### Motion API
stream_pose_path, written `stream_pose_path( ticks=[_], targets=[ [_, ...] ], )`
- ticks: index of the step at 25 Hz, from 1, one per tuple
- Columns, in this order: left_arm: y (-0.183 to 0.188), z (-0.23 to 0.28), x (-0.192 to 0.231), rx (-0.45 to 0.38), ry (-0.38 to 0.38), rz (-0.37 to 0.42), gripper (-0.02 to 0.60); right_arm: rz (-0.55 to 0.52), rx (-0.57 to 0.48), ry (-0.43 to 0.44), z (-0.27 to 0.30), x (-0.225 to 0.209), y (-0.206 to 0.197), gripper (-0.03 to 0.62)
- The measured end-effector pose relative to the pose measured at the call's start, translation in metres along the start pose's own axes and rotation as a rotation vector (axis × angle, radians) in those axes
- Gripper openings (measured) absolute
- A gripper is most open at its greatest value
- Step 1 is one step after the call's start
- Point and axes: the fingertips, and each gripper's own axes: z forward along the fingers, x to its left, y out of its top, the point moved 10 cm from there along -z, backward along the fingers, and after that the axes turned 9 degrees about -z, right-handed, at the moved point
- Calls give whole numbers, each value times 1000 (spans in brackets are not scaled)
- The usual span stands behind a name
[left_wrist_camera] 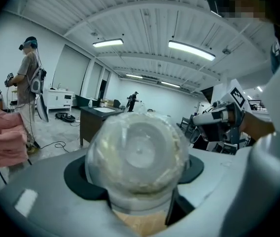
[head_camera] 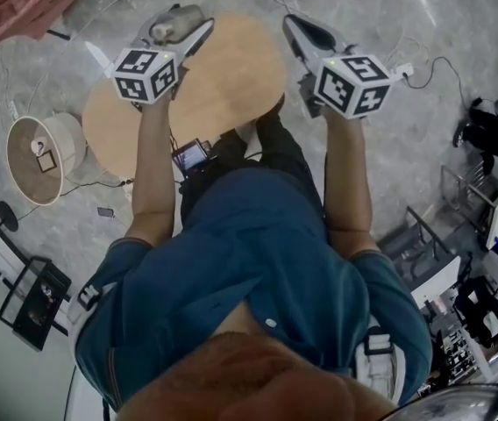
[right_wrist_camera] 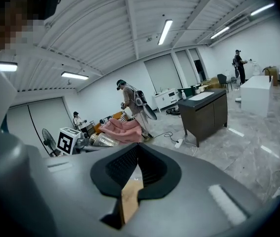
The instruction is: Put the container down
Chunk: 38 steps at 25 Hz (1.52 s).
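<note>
A clear round container with pale contents is held lying between the jaws of my left gripper, above the left part of a round wooden table. In the left gripper view the container fills the middle, and the dark pads press on both its sides. My right gripper hovers over the table's right edge. Its jaws are shut with nothing between them; only a sliver of wood shows below them.
On the marble floor stand a round beige drum at left, a pink cloth at top left and a black rack. Cables trail around the table. Shelving and gear crowd the right. A dark desk and people stand farther off.
</note>
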Motion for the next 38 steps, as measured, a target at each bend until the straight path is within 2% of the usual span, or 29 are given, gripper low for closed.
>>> stream_pose_path(
  ticks=[4, 14, 28, 32, 38],
  targets=[
    [-27, 18, 18, 32, 23, -21, 328, 37, 43, 16, 24, -16, -26, 9],
    [-82, 69, 41, 86, 48, -76, 328, 69, 72, 16, 69, -49, -74, 9],
    [-166, 132, 95, 167, 64, -111, 328, 14, 32, -22, 140, -85, -140, 11],
    [-193, 148, 112, 204, 67, -130, 328, 0, 11, -28, 157, -92, -159, 11],
    [-238, 173, 134, 287, 76, -150, 328, 6, 42, -34, 175, -104, -186, 11]
  ],
)
